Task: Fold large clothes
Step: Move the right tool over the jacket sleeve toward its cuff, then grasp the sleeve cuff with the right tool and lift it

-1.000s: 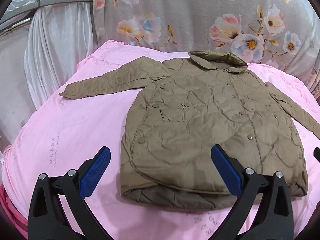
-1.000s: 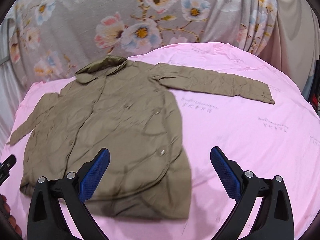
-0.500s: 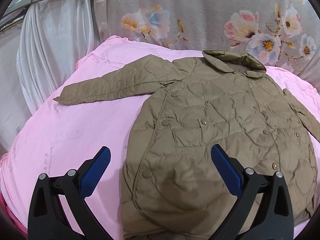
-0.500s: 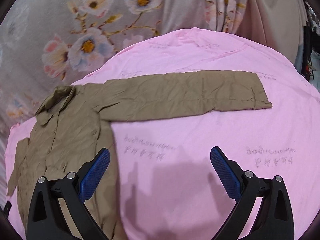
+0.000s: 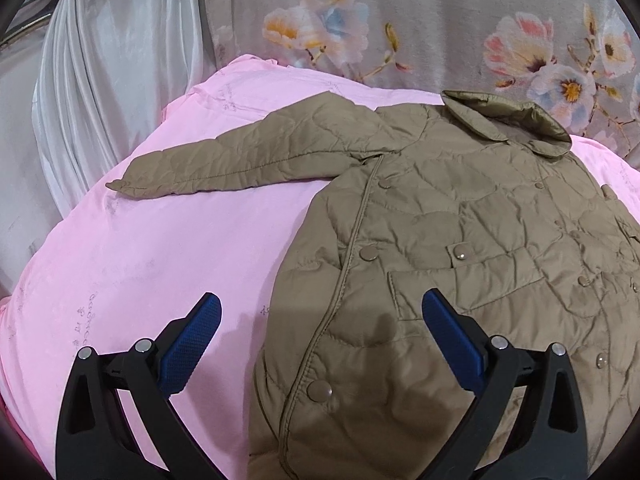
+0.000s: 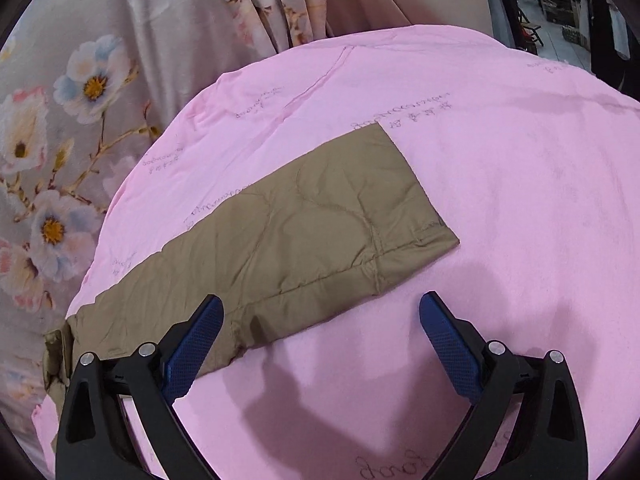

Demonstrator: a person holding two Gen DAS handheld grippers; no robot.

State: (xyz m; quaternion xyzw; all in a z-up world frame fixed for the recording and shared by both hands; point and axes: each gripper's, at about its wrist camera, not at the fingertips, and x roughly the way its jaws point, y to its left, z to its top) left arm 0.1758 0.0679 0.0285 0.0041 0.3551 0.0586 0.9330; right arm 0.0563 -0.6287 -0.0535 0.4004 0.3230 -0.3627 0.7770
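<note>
Jacket: one olive-brown quilted snap-front jacket lies flat, front up, on the pink printed sheet of the bed, collar toward twelve o'clock in the left wrist view, body filling the three to five o'clock part.

Sleeves: two. One sleeve stretches out toward ten o'clock in the left view; the other sleeve runs from eight o'clock toward two o'clock in the right view, its cuff flat on the sheet.

Left hand-held gripper: blue pads spread wide, nothing between them, hovering over the jacket's side edge.

Right hand-held gripper: jaws closing a little yet wide apart, nothing clamped; the sleeve's lower edge lies just ahead of the left pad.

Risk, sheet: the sleeve lies thin and flat, so a low pinch could catch the pink sheet along with it and drag the bedding up.

Risk, slip: the shell looks slick; a bite on the bare edge could slide off mid-fold.

Risk, bulk: the padding may spring back, leaving the fold crooked.

Snaps counted: about a dozen visible on the front; an exact number I cannot tell.

Grippers counted: two.

Background: one grey flowered curtain behind the bed.
</note>
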